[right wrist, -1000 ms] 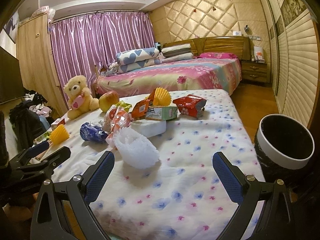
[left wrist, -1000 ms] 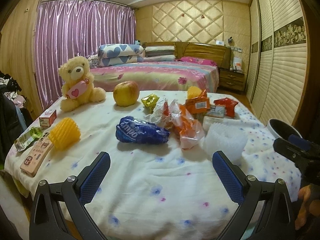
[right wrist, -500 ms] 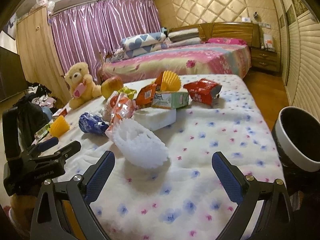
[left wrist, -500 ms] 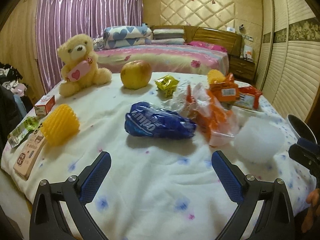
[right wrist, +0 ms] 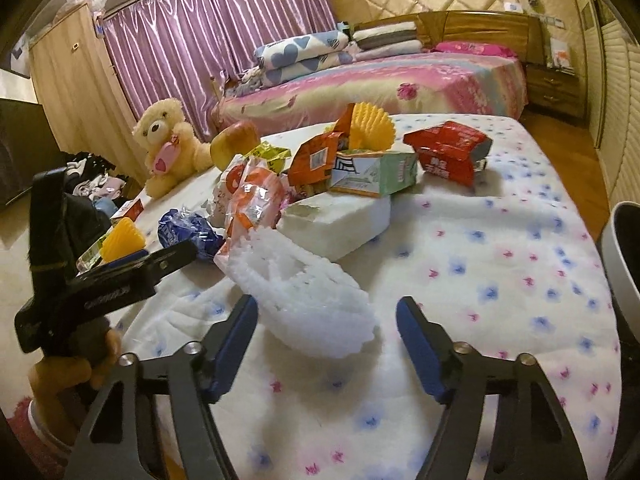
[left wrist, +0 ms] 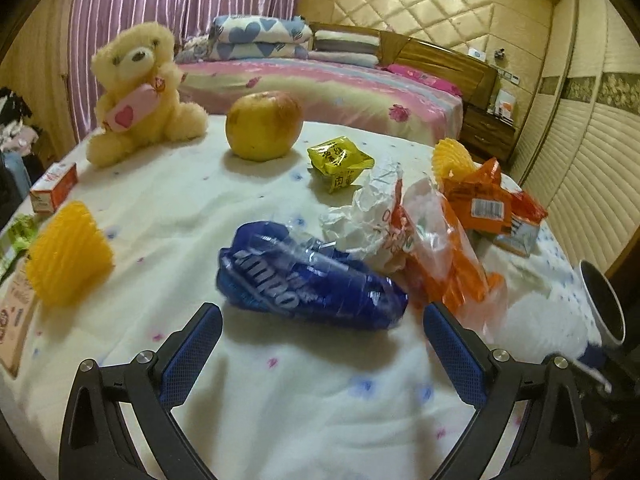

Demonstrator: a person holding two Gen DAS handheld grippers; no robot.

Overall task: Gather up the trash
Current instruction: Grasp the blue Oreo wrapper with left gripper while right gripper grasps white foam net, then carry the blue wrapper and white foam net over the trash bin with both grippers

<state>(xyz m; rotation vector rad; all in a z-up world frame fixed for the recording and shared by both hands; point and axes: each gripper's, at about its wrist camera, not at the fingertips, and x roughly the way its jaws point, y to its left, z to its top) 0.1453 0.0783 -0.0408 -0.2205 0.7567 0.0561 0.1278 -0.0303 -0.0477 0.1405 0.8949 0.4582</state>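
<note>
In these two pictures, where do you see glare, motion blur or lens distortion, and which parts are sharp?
Left wrist view: the blue wrapper carries bright glare and looks smeared; the bin at the right edge is blurred; the wardrobe doors bend strongly. Right wrist view: the white foam net is nearly washed out by the light, the curtain shines in streaks, and the right claw is sharp.

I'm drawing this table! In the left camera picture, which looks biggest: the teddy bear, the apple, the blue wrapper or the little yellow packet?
1. Blue wrapper, though it lies nearest the camera, so that is unsure.
2. Teddy bear, close behind it.
3. Apple.
4. Yellow packet, smallest.
</note>
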